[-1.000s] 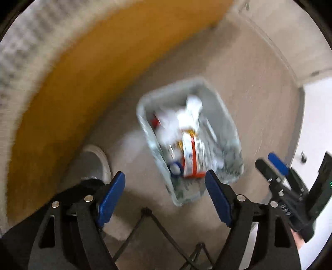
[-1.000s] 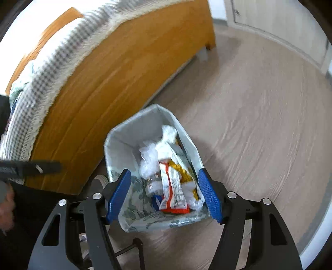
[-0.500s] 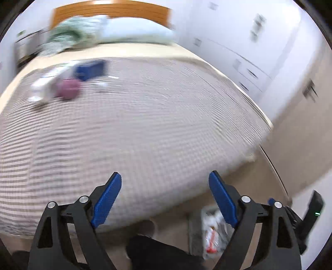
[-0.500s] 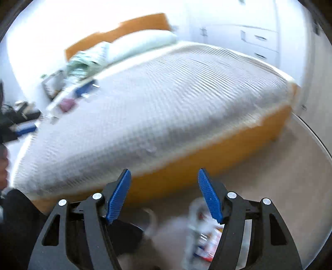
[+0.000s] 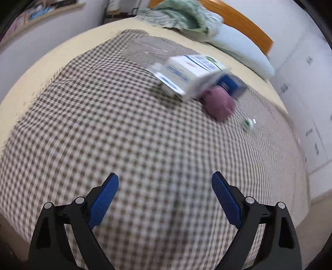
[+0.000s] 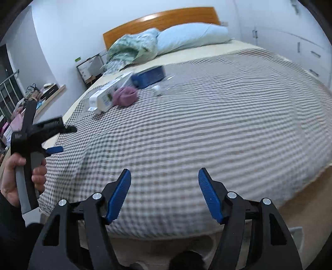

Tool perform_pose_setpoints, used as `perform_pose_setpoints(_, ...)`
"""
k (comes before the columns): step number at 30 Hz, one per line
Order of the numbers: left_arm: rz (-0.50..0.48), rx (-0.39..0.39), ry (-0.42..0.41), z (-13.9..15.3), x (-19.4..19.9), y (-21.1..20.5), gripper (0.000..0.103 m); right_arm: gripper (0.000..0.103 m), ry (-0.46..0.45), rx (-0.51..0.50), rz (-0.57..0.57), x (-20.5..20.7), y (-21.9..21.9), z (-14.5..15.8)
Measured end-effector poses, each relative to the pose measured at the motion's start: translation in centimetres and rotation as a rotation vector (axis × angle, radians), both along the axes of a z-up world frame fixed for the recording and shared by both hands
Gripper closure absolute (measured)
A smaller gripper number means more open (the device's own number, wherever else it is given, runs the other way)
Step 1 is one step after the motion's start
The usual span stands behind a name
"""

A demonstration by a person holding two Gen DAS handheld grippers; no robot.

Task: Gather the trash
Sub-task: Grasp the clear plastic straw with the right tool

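Bedroom, white walls, wooden headboard [image 6: 161,19] at the far end of a bed. Bed surface: brown-and-white checked cover [image 5: 124,141] over a pale yellow sheet [image 6: 199,53], the yellow showing around the cover's edges.

Bedding at the head: one pale blue pillow [image 6: 193,37]; one crumpled green quilt [image 6: 132,48] beside it, touching the pillow.

Items lying on the checked cover, grouped toward the head end:
- white carton with blue print [image 5: 186,73], lying on its side, blurred;
- dark blue box [image 6: 149,76] behind the carton;
- mauve bundle of cloth or paper [image 5: 220,104], touching the carton and just in front of the blue box;
- small white piece with a green mark [image 5: 248,124], near the mauve bundle, too blurred to name.

Left gripper [image 5: 165,199]: blue-padded jaws standing wide, having just been opening, nothing between them; it hangs over bare checked cover, well apart from the group. In the right wrist view it shows at the left edge, gripped by the person's hand [image 6: 14,176] above a dark sleeve.

Right gripper [image 6: 164,193]: jaws parted at a moderate width, nothing between them; it hangs over the foot-end edge of the bed, well apart from the group.

Surroundings: white cupboards with drawers [image 6: 307,52] along one side; cluttered shelf [image 6: 44,93] along the other; pale wood floor [image 6: 307,199].
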State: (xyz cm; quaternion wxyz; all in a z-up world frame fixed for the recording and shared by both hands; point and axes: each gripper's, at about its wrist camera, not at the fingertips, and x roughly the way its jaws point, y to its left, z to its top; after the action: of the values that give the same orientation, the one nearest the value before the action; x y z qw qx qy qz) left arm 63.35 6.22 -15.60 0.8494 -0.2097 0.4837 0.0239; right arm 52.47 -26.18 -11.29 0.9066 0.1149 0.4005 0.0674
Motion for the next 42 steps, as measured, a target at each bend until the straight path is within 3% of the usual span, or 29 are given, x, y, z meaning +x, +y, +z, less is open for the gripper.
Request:
perform_pose_setpoints(5,0.097,-0.082,0.037,-0.6,3.0,3.9,0.015,0.038,0.035,0.013,0.093,5.7,4.2,-0.1)
perform_pose_setpoints(7,0.116,-0.115,0.023,-0.3,4.1,5.3,0.015,0.038,0.036,0.065,0.131,8.3,5.5,0.2)
perform_pose_setpoints(9,0.124,-0.145,0.019,-0.4,5.5,6.9,0.015,0.051,0.033,0.128,0.175,12.0,7.2,0.7)
perform_pose_setpoints(11,0.127,-0.176,0.025,-0.8,6.7,7.6,0.015,0.057,0.032,0.185,0.192,15.6,8.2,1.3)
perform_pose_setpoints(15,0.128,-0.238,0.059,-2.2,8.6,9.4,0.015,0.057,0.037,0.304,0.19,24.3,9.3,2.1)
perform_pose_setpoints(16,0.134,-0.258,0.056,-2.5,8.8,10.1,0.015,0.055,0.056,0.349,0.18,27.1,9.4,1.7)
perform_pose_setpoints(18,0.145,-0.294,0.05,-2.6,8.8,11.0,0.015,0.038,0.077,0.412,0.161,30.8,9.4,1.0)
perform_pose_setpoints(20,0.151,-0.326,0.04,-2.9,9.2,11.9,0.015,0.038,0.089,0.457,0.122,33.6,9.0,0.3)
perform_pose_setpoints(22,0.143,-0.336,0.048,-3.2,9.2,12.1,0.015,0.038,0.116,0.563,0.074,35.7,8.4,-0.8)
perform_pose_setpoints(25,0.136,-0.336,0.054,-3.7,10.0,12.8,0.015,0.038,0.16,0.604,0.057,37.3,8.9,-1.9)
perform_pose_setpoints(29,0.139,-0.354,0.049,-3.9,10.9,13.2,0.015,0.038,0.228,0.473,0.075,38.9,11.3,-2.9)
perform_pose_setpoints(32,0.117,-0.345,0.042,-4.0,12.0,12.3,0.015,0.062,0.193,0.521,0.082,38.5,11.4,-2.7)
perform_pose_setpoints(33,0.113,-0.339,0.044,-4.1,12.4,12.0,0.015,0.079,0.176,0.515,0.08,38.0,11.5,-2.2)
perform_pose_setpoints(35,0.107,-0.326,0.052,-4.4,13.3,11.8,0.015,0.097,0.147,0.5,0.094,37.1,11.6,-0.8)
perform_pose_setpoints(42,0.095,-0.31,0.042,-4.6,14.1,11.6,0.015,0.097,0.018,0.412,0.115,31.4,8.8,5.8)
